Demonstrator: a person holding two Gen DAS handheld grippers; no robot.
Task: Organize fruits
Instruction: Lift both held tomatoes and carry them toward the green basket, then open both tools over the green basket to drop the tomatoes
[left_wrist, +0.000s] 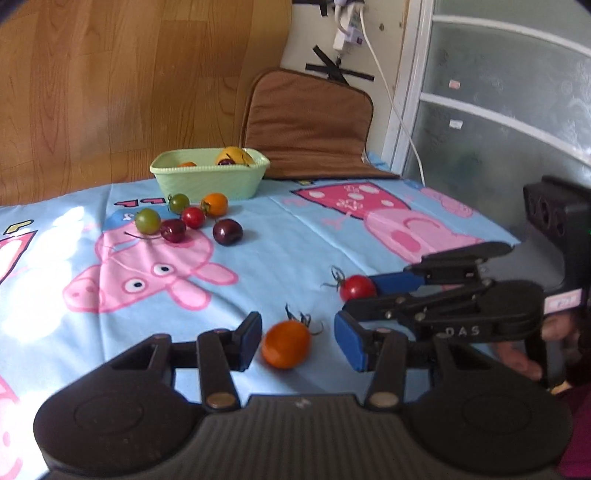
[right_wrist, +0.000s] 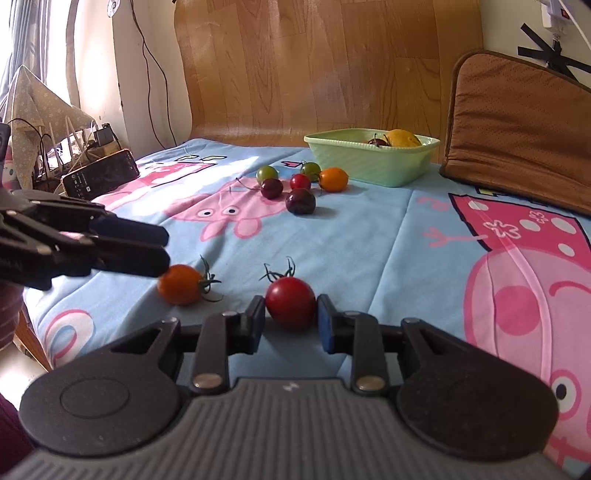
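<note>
An orange cherry tomato (left_wrist: 286, 343) (right_wrist: 181, 284) lies on the cartoon-print cloth between the fingers of my left gripper (left_wrist: 299, 343) (right_wrist: 166, 251), which is open with a gap at each side. A red cherry tomato (right_wrist: 290, 302) (left_wrist: 356, 288) rests on the cloth between the pads of my right gripper (right_wrist: 291, 321) (left_wrist: 356, 299). Those pads flank it very closely without clearly pressing. Farther back stands a pale green basket (left_wrist: 210, 181) (right_wrist: 369, 162) with a yellow fruit and small dark ones inside. In front of it sit several loose tomatoes and cherries (left_wrist: 192, 218) (right_wrist: 301, 184).
A brown cushion (left_wrist: 310, 129) (right_wrist: 517, 129) leans on the wall behind the basket. A phone (right_wrist: 101, 173) and cables lie at the cloth's far left edge, where the surface drops off. Wooden panelling backs the scene. A cord hangs down the wall at right.
</note>
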